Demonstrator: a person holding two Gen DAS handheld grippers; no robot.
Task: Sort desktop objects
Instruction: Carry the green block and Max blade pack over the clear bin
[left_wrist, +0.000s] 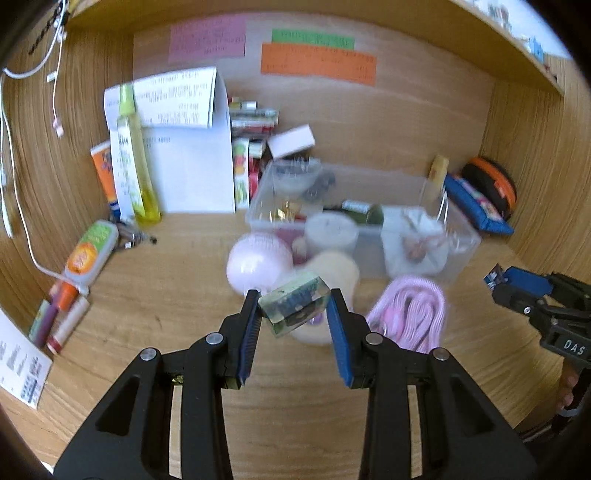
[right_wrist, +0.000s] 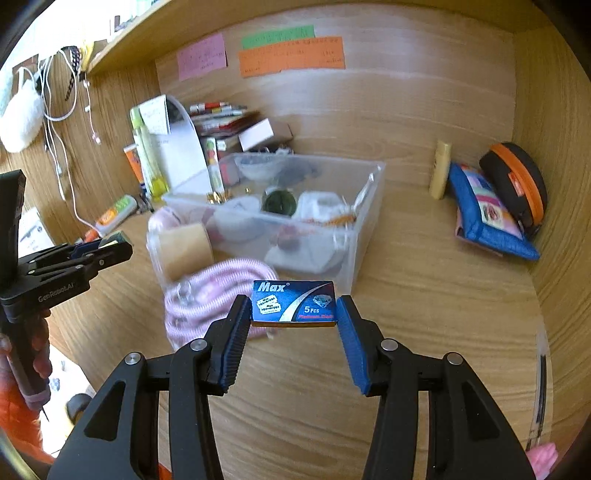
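Note:
My left gripper (left_wrist: 293, 312) is shut on a small clear box with dark contents (left_wrist: 294, 307) and holds it above the desk, in front of a clear plastic bin (left_wrist: 458, 254). It also shows in the right wrist view (right_wrist: 114, 245) at the left. My right gripper (right_wrist: 293, 308) is shut on a blue "Max" razor blade pack (right_wrist: 293, 302), just in front of the bin's near corner (right_wrist: 351, 273). The right gripper shows at the right edge of the left wrist view (left_wrist: 496, 282). The bin holds several small items.
A pink ball (left_wrist: 258, 264), a beige roll (right_wrist: 186, 247) and a pink coiled cable (right_wrist: 218, 291) lie in front of the bin. A blue pouch (right_wrist: 487, 214) and black-orange case (right_wrist: 517, 181) sit at the right wall. Bottles, papers and boxes stand at back left (left_wrist: 136, 155).

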